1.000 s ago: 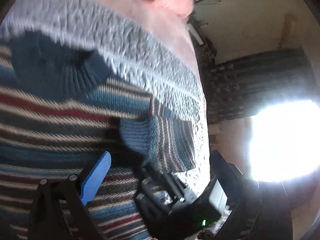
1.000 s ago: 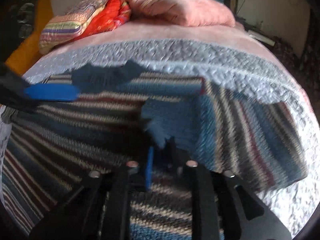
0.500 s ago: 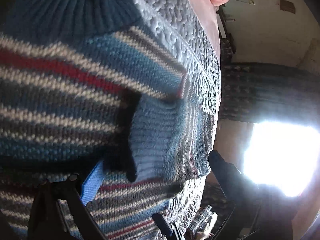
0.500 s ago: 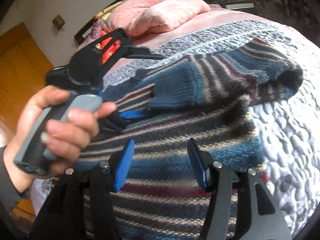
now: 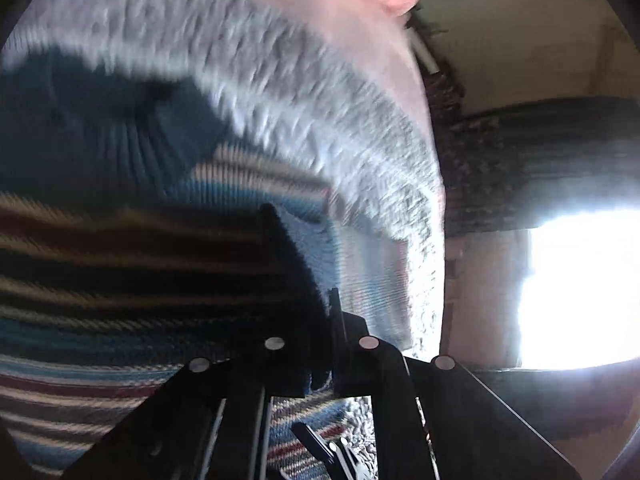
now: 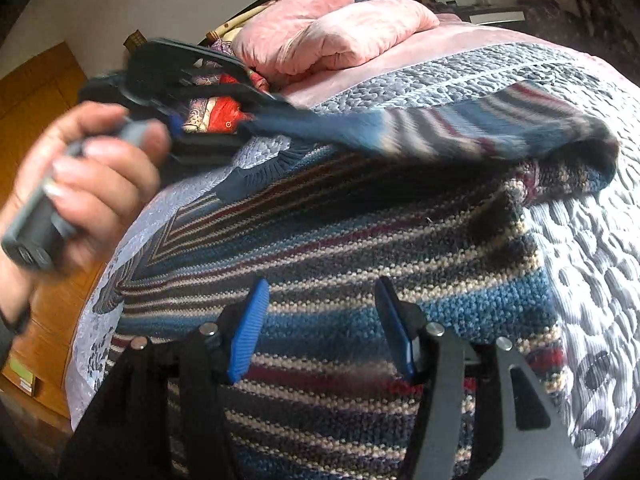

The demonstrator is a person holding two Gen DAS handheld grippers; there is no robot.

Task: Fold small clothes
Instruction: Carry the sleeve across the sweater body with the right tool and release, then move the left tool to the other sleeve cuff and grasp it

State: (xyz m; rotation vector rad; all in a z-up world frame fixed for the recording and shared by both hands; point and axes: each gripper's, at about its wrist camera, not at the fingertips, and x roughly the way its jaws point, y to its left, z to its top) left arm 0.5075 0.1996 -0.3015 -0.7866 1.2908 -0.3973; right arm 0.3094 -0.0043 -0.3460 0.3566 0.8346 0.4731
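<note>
We see harsh glare from a window at right, motion blur smearing the left view, and dark, curved fisheye edges.

No readable text

Neither wrist view shows any legible lettering, label, brand, number or sign; both are partly blurred, and the surfaces in view carry only stripes and woven texture.

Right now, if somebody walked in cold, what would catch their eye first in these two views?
The striped knitted sweater spread over the grey-blue quilt, filling the middle of the bed. The left gripper, in a hand, pulls its sleeve across the body, while the right gripper hovers open above the lower part. Pink pillows sit behind.
</note>
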